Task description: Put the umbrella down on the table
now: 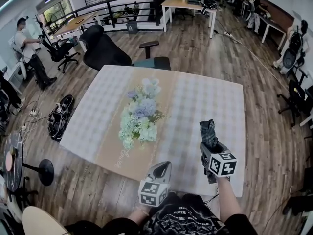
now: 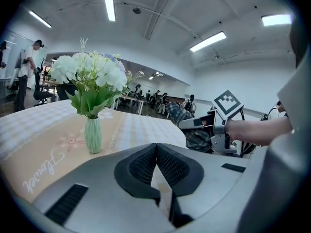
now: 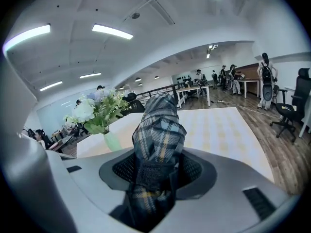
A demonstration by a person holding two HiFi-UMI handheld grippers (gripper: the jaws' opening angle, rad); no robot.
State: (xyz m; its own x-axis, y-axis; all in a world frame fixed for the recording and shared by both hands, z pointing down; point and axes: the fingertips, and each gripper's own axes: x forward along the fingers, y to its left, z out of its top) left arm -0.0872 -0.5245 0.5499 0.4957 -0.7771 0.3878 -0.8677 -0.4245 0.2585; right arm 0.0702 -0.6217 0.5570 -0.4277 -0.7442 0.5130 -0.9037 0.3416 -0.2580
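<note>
Closest in, your left gripper [image 1: 165, 165] is hanging just over the near edge of the table [image 1: 210, 94], its marker cube [image 1: 152, 193] facing up at you. In the left gripper view its pads [image 2: 141, 166] are meeting at the tips, with nothing between them, so that one is closed and empty.

Over on your right, the right gripper [image 1: 209, 145] is reaching in above the near right part of the table. It's gripping the umbrella [image 1: 209, 130]. The right gripper view is showing both pads squeezing the folded plaid bundle [image 3: 158, 125] low down, with the rest of it poking forward out of the jaws and pointing across the tabletop. From the left gripper view the umbrella [image 2: 187, 125] is sitting at about the height of the table's far edge. Whether its lower folds are brushing the cloth, I can't quite tell from here; it's looking like it's in the air.

The flowers [image 1: 139, 112] are standing in the middle of the table in a pale green vase [image 2: 93, 136], on the beige runner [image 1: 111, 153] that's running down the checked cloth. They're well to the left of the umbrella and beyond your left gripper. A black chair [image 1: 105, 50] is waiting at the far side of the table.
</note>
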